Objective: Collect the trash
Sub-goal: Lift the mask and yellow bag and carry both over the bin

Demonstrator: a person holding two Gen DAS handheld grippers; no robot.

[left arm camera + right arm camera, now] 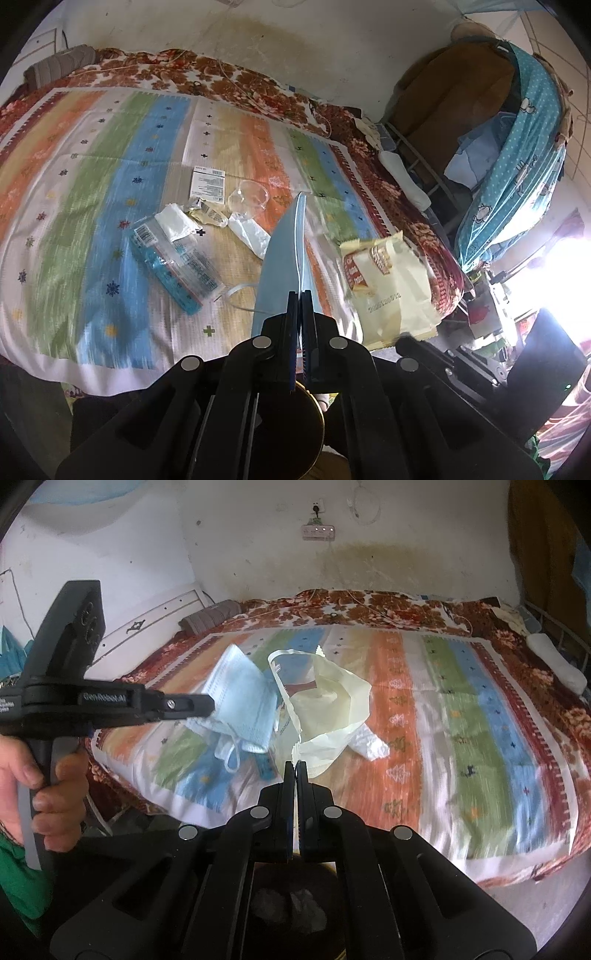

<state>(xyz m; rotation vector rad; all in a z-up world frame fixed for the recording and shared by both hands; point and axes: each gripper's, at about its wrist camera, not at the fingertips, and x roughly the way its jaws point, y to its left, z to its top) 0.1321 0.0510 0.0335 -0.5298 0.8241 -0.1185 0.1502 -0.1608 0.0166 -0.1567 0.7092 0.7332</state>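
both grippers clamped – left (pixel 298 295) on mask (pixel 282 251), right (pixel 295 766) on wrapper (pixel 325 705) (above striped bedspread (pixel 461 720)).

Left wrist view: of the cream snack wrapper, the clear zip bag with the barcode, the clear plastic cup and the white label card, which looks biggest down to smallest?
1. Cream snack wrapper, though it hangs nearest the camera, which inflates it.
2. Clear zip bag.
3. Clear plastic cup and white label card: too alike to rank.

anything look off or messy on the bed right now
Yes: litter lies loose on the striped bedcover: a clear plastic cup tipped on its side, a crumpled wrapper and a clear packet beside it.
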